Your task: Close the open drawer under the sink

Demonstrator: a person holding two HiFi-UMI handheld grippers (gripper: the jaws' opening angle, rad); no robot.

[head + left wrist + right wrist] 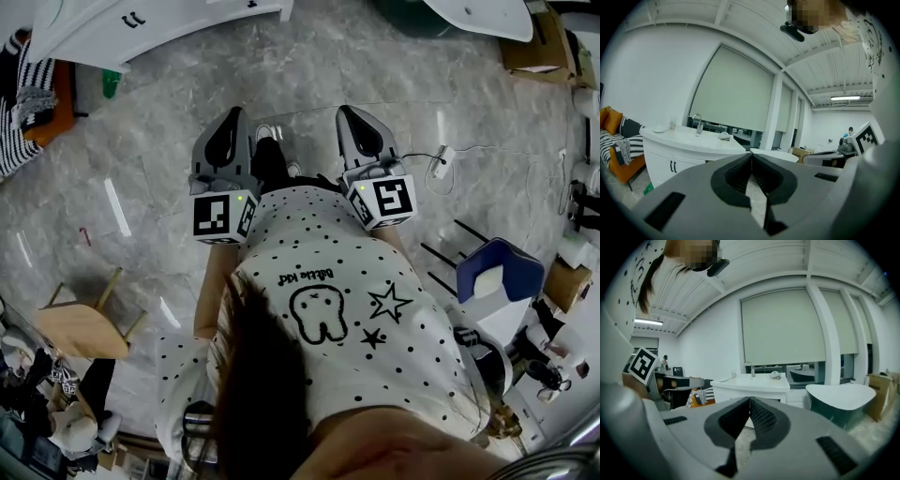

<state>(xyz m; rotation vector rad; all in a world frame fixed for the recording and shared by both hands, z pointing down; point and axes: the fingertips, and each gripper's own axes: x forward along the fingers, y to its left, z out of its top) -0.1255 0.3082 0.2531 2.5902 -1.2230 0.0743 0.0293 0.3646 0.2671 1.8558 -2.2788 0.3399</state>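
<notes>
the white sink cabinet [750,389], faucet [751,369] on top, stands well ahead of the left tool [751,154] and right tool [750,400] across bare grey marble floor [141,141]; the drawer under the sink is on its front, too small to tell how far it stands out. an orange sofa [611,150] with striped cushions sits left of the cabinet, a white-topped oval tub [839,397] and a cardboard box [877,394] right of it, drawn blinds [783,324] behind it. both tools are closed tip to tip on nothing.
</notes>
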